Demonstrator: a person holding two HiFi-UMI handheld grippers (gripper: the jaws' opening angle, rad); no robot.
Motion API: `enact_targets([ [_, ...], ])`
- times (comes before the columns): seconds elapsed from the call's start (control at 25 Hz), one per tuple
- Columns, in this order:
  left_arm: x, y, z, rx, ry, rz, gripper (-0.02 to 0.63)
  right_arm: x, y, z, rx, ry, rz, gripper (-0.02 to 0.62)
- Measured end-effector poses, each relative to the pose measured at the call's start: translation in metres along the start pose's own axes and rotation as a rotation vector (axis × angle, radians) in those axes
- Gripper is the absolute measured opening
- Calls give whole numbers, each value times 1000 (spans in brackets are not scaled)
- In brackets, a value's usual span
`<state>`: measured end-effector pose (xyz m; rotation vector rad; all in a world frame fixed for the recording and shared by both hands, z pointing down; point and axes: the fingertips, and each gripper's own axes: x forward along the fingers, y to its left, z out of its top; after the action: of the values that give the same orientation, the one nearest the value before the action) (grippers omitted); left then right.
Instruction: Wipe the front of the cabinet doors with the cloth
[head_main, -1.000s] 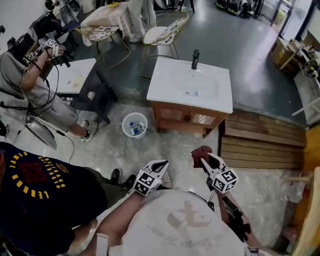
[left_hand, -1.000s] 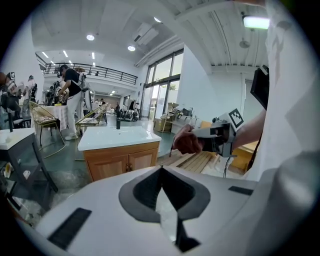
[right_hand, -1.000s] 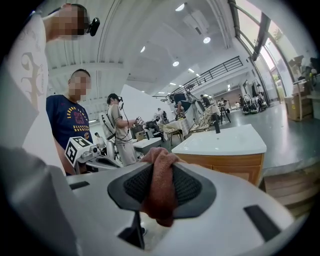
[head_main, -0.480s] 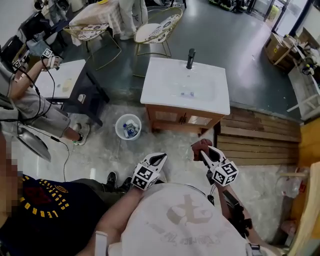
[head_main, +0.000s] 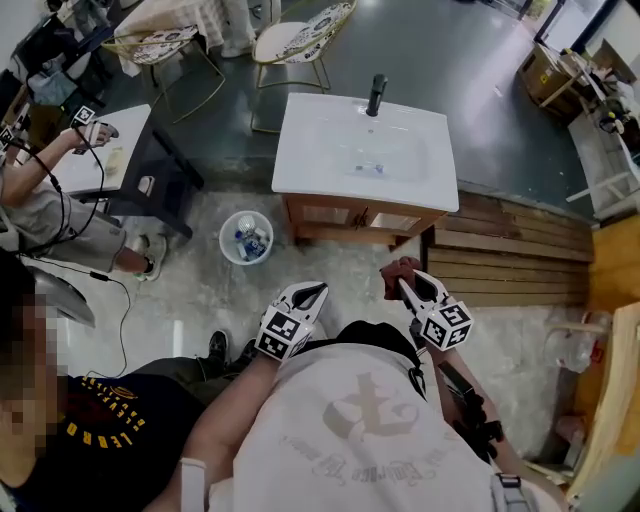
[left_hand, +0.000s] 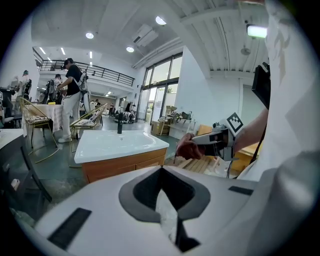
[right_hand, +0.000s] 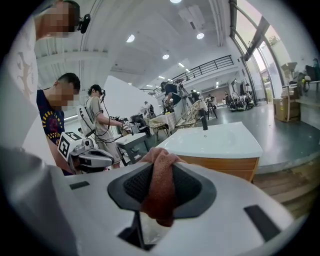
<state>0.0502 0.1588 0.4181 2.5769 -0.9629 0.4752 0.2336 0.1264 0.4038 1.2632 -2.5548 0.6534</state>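
Head view: bright, even indoor light; shadows soft & short. White counter (head_main: 365, 150) nearly blown out, little detail. Grey floor (head_main: 480, 90) has a dull sheen. Lines bow slightly twd the edges.

Both gripper views: heavy fisheye, black vignette round the frame, walls curve. Light from ceiling spots (left_hand: 160, 20) + tall windows (left_hand: 159, 95). Windows glare white at top right of right gripper view. Close up, shells of left gripper (left_hand: 161, 170) & right gripper (right_hand: 159, 167) look soft. Cloth (right_hand: 159, 190) weave reads ok.
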Motion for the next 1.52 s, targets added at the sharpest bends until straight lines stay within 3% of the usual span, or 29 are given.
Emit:
enact_targets([
  [0.48, 9, 27, -5, -50, 32, 40, 12, 47, -25, -1, -15, 73, 10, 121],
  [0.88, 38, 38, 0, -76, 76, 60, 12, 71, -81, -20, -1, 174, -6, 121],
  [1.52, 89, 59, 19, -68, 138, 74, 12, 78, -234, -57, 53, 300, -295, 121],
])
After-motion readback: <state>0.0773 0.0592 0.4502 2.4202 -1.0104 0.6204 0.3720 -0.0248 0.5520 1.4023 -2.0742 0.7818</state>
